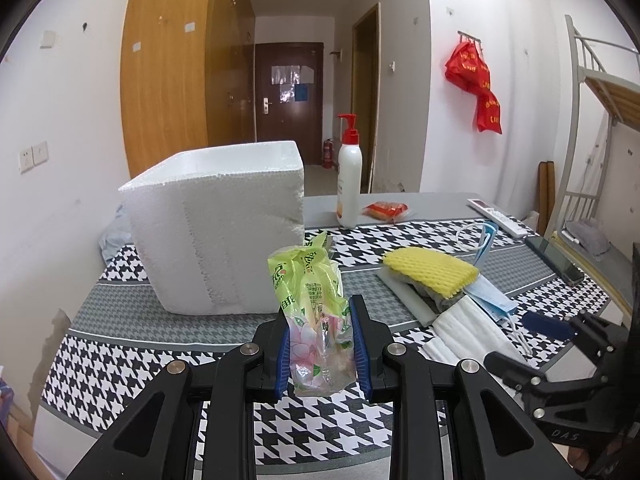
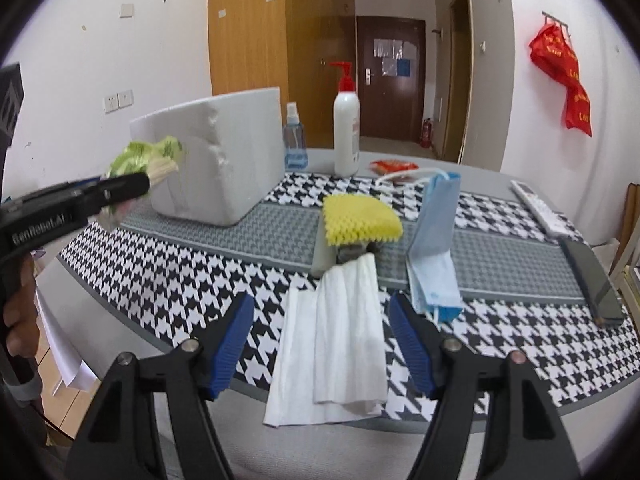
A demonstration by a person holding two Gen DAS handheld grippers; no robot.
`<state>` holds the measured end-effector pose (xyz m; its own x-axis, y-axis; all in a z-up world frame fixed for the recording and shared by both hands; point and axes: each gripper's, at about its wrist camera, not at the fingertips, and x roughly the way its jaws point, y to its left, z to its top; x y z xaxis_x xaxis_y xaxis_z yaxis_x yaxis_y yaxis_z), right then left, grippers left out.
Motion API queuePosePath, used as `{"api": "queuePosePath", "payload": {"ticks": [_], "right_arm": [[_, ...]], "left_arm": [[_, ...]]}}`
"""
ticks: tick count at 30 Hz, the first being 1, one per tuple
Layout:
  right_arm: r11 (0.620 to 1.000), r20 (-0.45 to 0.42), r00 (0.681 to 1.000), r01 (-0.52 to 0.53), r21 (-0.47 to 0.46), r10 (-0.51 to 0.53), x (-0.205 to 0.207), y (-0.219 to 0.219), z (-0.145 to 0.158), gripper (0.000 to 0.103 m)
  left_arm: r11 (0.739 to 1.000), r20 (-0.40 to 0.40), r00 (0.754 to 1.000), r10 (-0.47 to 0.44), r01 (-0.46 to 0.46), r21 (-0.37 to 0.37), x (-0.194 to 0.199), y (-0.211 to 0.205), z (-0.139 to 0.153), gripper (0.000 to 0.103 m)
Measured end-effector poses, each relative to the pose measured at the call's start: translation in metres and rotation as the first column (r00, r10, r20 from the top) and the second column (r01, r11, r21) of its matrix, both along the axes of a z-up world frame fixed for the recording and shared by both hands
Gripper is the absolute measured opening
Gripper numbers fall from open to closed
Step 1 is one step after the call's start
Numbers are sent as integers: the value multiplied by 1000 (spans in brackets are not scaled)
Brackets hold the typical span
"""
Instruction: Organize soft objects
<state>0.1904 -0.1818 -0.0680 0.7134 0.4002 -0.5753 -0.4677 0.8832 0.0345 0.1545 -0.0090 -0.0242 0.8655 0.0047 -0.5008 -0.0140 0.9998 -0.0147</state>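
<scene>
While the left gripper [image 1: 320,344] pinches a crinkly green-and-pink plastic packet [image 1: 316,312] between its blue pads, holding it upright above the houndstooth-patterned worktop [image 1: 132,356], the right gripper [image 2: 322,344] stands with its jaws wide apart and nothing pressed between them. From the right wrist view, a folded white paper towel [image 2: 340,340] lies flat on the worktop in the gap between those open fingers, its near end hanging over the worktop's edge; the pads do not touch it. Just beyond the towel sits a yellow ridged foam sponge [image 2: 360,220] resting on a pale grey block [image 2: 324,252], and beside them on the right a light blue face mask [image 2: 436,248] lies partly propped up. A white styrofoam box [image 1: 216,224], open at the top, stands on the left part of the worktop, near the held packet. Behind it are a white pump bottle with a red top [image 2: 346,136], a small clear blue spray bottle [image 2: 295,140] and a small red packet [image 2: 394,166]. A white remote control [image 2: 538,210] and a dark phone [image 2: 596,284] lie along the right edge. A hand [image 2: 18,320] grips the left gripper's handle at the left of the right wrist view.
</scene>
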Motion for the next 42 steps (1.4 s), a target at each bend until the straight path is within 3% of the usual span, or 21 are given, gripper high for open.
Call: {"api": "queuePosePath", "payload": {"ticks": [18, 22, 26, 28, 31, 42], "right_arm": [[995, -80, 997, 15, -97, -22, 15, 15, -31, 73], [991, -108, 994, 16, -131, -31, 17, 19, -38, 49], [991, -118, 992, 23, -131, -39, 16, 18, -40, 35], [989, -119, 992, 23, -144, -40, 15, 18, -39, 16], [989, -133, 991, 14, -147, -33, 14, 17, -36, 8], [998, -22, 1000, -24, -52, 22, 1, 15, 13, 8]], "left_arm": [[1000, -21, 1000, -11, 11, -15, 7, 12, -4, 28], [1000, -27, 999, -19, 19, -19, 10, 15, -3, 28], [1000, -30, 999, -22, 22, -15, 11, 18, 0, 28], [1000, -24, 999, -22, 22, -16, 10, 20, 3, 28], [999, -18, 1000, -15, 14, -29, 8, 24, 5, 28], [1000, 18, 1000, 7, -7, -20, -6, 24, 22, 28]]}}
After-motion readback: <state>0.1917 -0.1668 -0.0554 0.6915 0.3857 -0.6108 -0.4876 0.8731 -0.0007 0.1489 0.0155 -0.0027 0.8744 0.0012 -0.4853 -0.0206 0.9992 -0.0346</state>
